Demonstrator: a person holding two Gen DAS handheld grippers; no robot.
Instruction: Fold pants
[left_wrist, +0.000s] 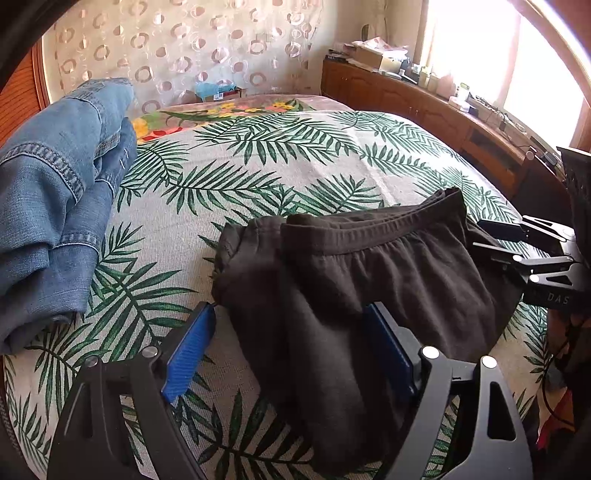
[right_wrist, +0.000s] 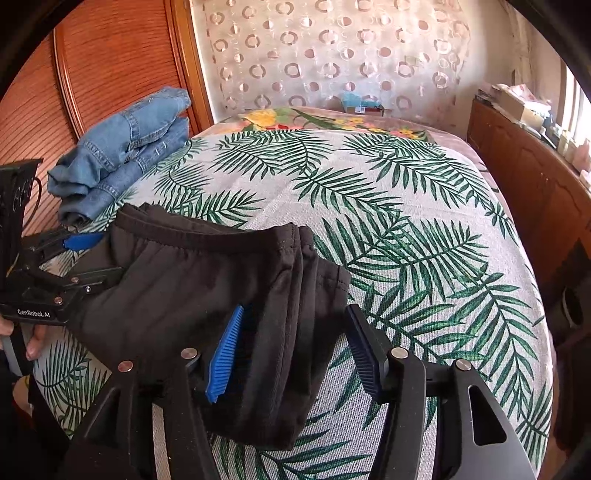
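Observation:
Dark brown pants (left_wrist: 351, 280) lie folded into a thick bundle on the palm-leaf bedspread (left_wrist: 258, 177), waistband facing away. My left gripper (left_wrist: 291, 321) is open, its blue pads on either side of the bundle's left end, with cloth lying between them. My right gripper (right_wrist: 295, 325) is open around the bundle's right end (right_wrist: 221, 280); the cloth lies between its pads. Each gripper shows in the other view: the right one (left_wrist: 498, 240) at the right edge, the left one (right_wrist: 81, 258) at the left edge.
Folded blue jeans (left_wrist: 55, 206) lie at the bed's left side (right_wrist: 125, 147), near a wooden wardrobe (right_wrist: 110, 66). A wooden cabinet (left_wrist: 424, 103) with clutter runs along the right under a bright window. A patterned curtain hangs behind the bed.

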